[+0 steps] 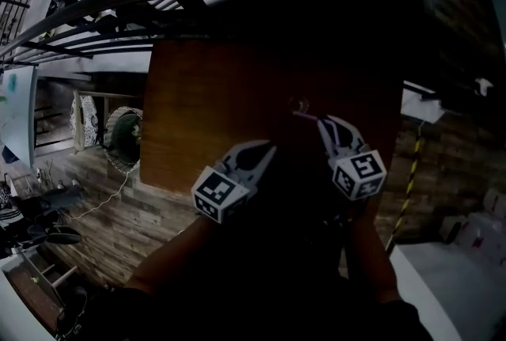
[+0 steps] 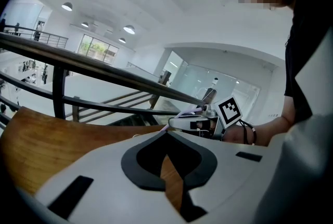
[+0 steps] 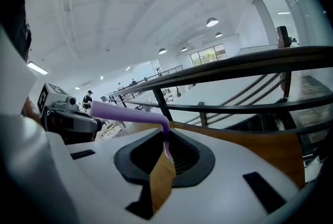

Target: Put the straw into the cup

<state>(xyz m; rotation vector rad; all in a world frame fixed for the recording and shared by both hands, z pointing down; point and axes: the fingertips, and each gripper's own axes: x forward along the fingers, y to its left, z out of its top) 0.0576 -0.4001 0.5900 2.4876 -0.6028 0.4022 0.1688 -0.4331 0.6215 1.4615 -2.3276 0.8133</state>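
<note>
as right gripper (image 3: 166, 135) pinches bent lilac straw (image 3: 125, 112), left gripper (image 2: 166, 132) jaws closed, empty

- Left gripper (image 1: 267, 149) and right gripper (image 1: 322, 123): pale grey tapered fingers (image 2: 88, 176) with black inner lining and black slots.
- White cube (image 1: 217, 195) with black square markers on each.
- Black cable (image 2: 252, 133) at the wrist; dark short sleeve (image 2: 304, 62).

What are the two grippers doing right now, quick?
Left gripper: closed, holding nothing.
Right gripper: closed on the purple straw.
</note>
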